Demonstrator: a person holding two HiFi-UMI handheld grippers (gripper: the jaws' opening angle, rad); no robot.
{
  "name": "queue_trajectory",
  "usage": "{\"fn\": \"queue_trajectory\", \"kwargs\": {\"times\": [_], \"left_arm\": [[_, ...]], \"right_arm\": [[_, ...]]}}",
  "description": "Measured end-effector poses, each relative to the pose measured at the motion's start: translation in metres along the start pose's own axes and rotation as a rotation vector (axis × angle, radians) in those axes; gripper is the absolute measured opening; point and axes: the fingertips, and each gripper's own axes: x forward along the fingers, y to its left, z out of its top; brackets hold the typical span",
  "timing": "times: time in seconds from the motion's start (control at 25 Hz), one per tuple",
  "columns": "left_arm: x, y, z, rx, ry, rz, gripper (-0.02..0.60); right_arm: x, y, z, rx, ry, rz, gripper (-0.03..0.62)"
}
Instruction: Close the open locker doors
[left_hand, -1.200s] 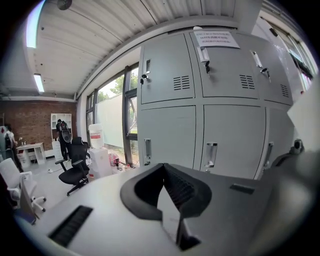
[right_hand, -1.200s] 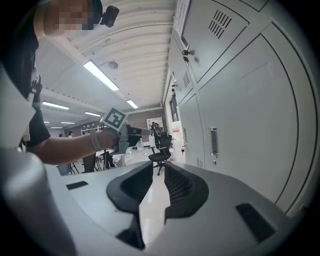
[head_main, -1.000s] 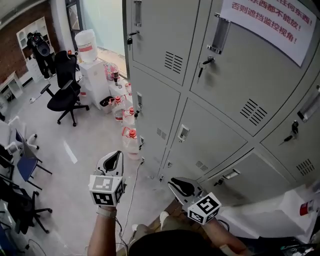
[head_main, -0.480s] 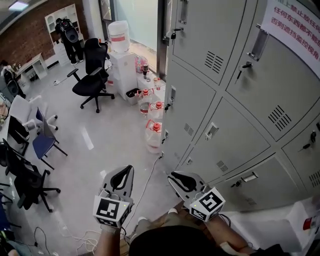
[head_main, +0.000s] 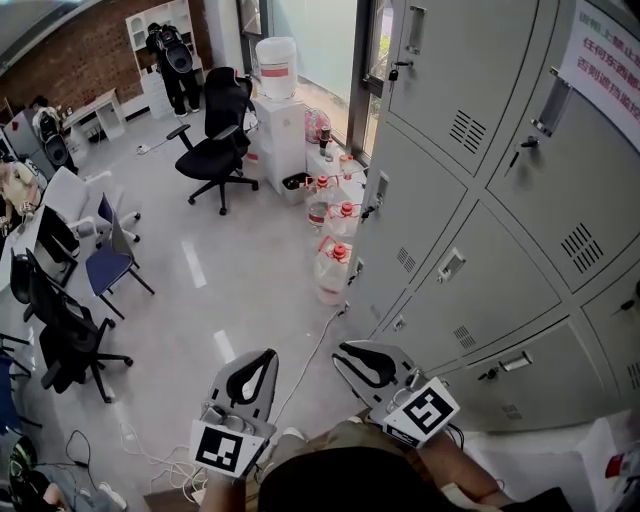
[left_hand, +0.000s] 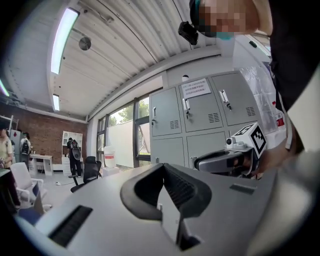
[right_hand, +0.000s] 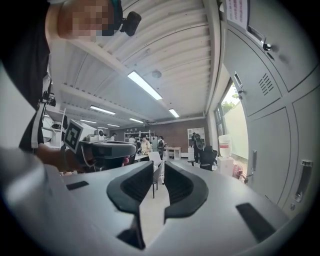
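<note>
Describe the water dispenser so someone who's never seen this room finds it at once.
Follow the foot of the grey lockers to their far end by the window. Past the red-capped jugs on the floor stands the white water dispenser, beside a black office chair. Alone here, it is a tall white box carrying a big bottle on top.
</note>
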Motion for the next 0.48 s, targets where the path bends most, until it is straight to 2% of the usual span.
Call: {"fn": "queue_trajectory", "kwargs": {"times": [0.16, 0.48], "left_arm": [[-0.013, 0.003, 0.002, 0.003, -0.022, 0.023, 0.009], [-0.016, 0.009, -0.007, -0.042, -0.020, 0.027, 0.009]], "right_arm": [[0.005, 0.013, 0.013, -0.049, -0.029, 0.044, 0.077], [0.009, 0.011, 0.018, -0.081, -0.047, 0.048, 0.075]]}}
